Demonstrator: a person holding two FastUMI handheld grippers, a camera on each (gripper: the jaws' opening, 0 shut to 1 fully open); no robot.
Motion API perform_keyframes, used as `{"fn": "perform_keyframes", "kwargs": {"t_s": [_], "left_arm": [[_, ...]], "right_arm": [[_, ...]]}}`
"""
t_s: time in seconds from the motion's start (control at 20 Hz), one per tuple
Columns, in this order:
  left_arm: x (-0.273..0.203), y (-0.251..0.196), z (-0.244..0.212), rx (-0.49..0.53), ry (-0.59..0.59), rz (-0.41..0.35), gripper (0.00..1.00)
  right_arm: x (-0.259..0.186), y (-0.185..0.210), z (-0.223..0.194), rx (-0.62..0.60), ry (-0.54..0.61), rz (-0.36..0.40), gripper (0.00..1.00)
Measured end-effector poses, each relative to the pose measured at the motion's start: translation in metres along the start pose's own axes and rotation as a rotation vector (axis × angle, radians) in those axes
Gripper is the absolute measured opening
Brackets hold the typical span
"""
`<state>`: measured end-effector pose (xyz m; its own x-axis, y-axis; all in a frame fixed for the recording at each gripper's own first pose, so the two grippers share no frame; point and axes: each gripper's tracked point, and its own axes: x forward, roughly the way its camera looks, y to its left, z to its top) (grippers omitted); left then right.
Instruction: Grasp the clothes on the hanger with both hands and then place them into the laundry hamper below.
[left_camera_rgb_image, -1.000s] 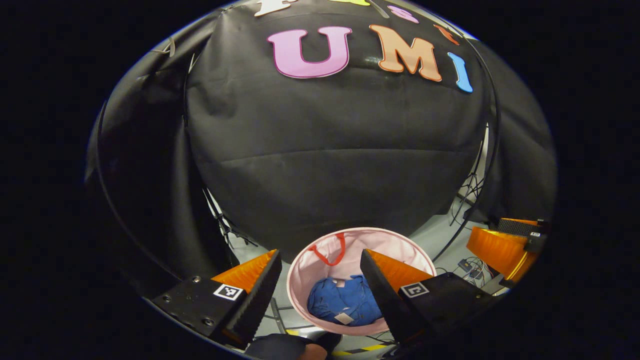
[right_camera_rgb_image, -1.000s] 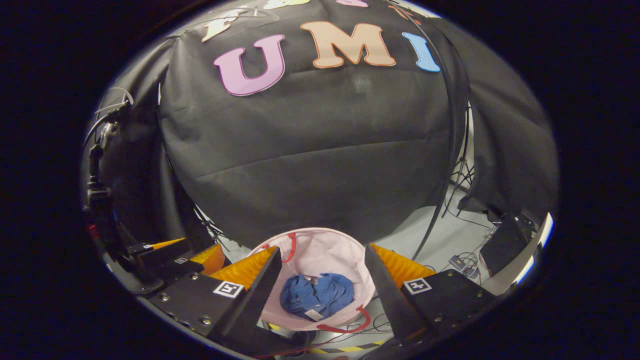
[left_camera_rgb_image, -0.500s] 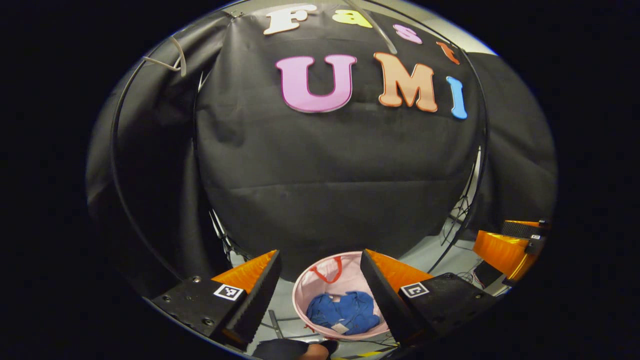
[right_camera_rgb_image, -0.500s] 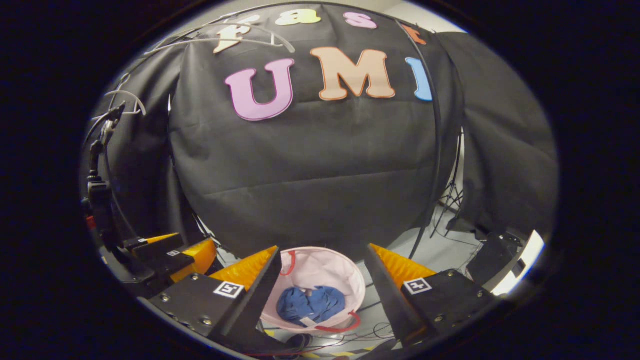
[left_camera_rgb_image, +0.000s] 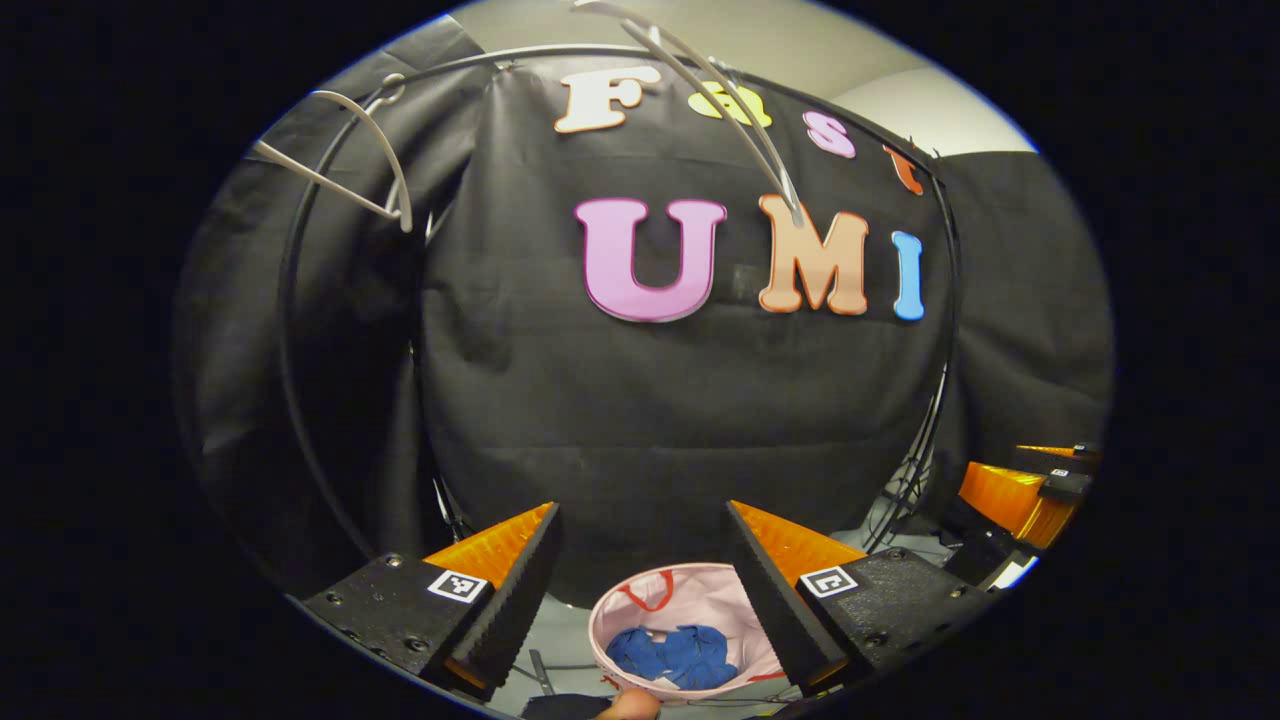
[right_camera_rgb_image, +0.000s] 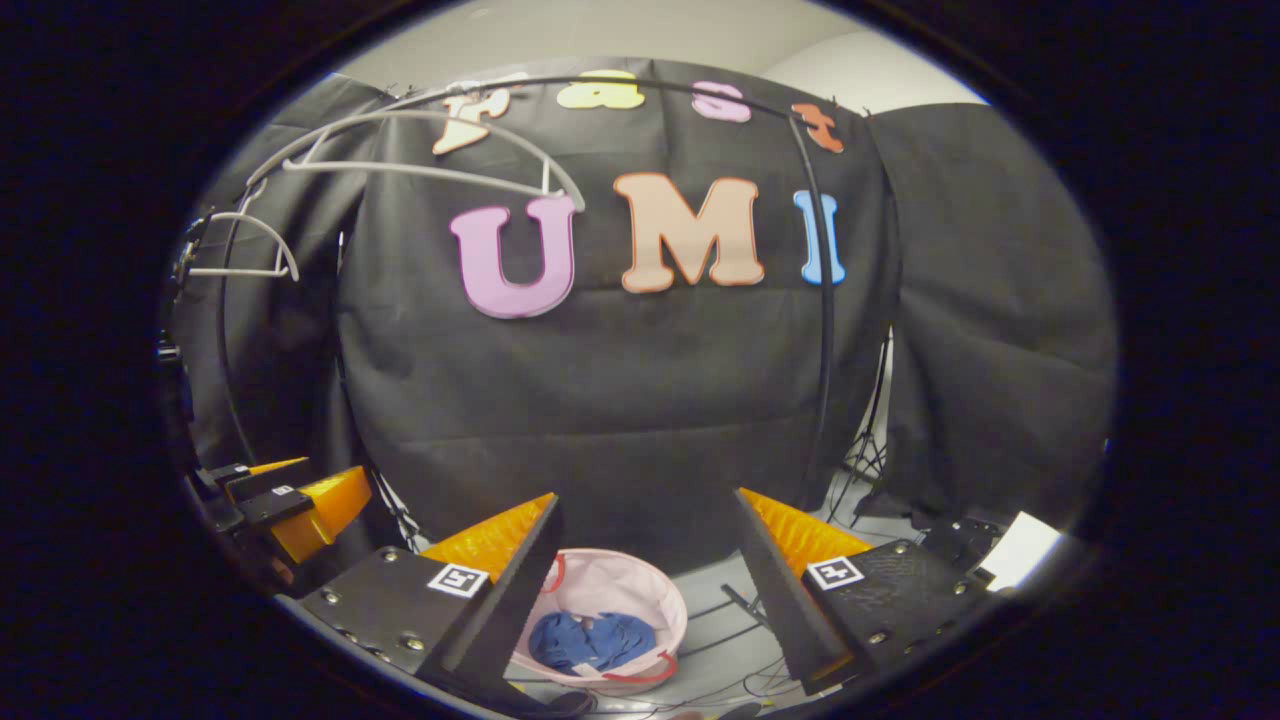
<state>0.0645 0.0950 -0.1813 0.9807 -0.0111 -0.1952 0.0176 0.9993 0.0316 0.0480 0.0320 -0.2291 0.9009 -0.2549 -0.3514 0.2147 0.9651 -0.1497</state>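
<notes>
- Black cloth walls (right_camera_rgb_image: 620, 400) enclose the booth, hung on a dark curved rail (right_camera_rgb_image: 825, 300); grey floor (right_camera_rgb_image: 720, 620) below, with cables.
- Two bare pale hangers, seen in the right gripper view: one far left (right_camera_rgb_image: 245, 245), one further right (right_camera_rgb_image: 430, 150). No garment on either.
- Left gripper (left_camera_rgb_image: 640, 590): jaws spread wide, holding nothing. It also appears at the left edge of the right gripper view.
- Laundry hamper (left_camera_rgb_image: 625, 610): pink, red handles, standing on the floor, seen between and below the fingers of each gripper.
- Blue clothes (left_camera_rgb_image: 680, 655): crumpled at the hamper bottom, well apart from both grippers.
- Handling, judged: soft, light, limp fabric; not fragile; best pinched at a raised fold or an edge.
- Right gripper (right_camera_rgb_image: 645, 590): jaws spread wide, empty, raised above the hamper.
- Judgement: garment is placed; task appears complete.
</notes>
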Motion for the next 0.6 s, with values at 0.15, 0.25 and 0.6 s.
{"fn": "perform_keyframes", "kwargs": {"t_s": [0.15,0.25,0.6], "left_arm": [[-0.020,0.015,0.033,-0.046,-0.052,0.030,0.96],[-0.029,0.019,0.057,-0.067,-0.107,0.038,0.93],[-0.049,0.028,0.121,-0.104,-0.217,0.115,0.92]], "right_arm": [[-0.018,0.002,0.036,0.014,-0.084,0.021,0.95],[-0.031,0.004,0.059,0.029,-0.141,0.046,1.00],[-0.052,0.008,0.134,0.045,-0.290,0.152,1.00]]}}
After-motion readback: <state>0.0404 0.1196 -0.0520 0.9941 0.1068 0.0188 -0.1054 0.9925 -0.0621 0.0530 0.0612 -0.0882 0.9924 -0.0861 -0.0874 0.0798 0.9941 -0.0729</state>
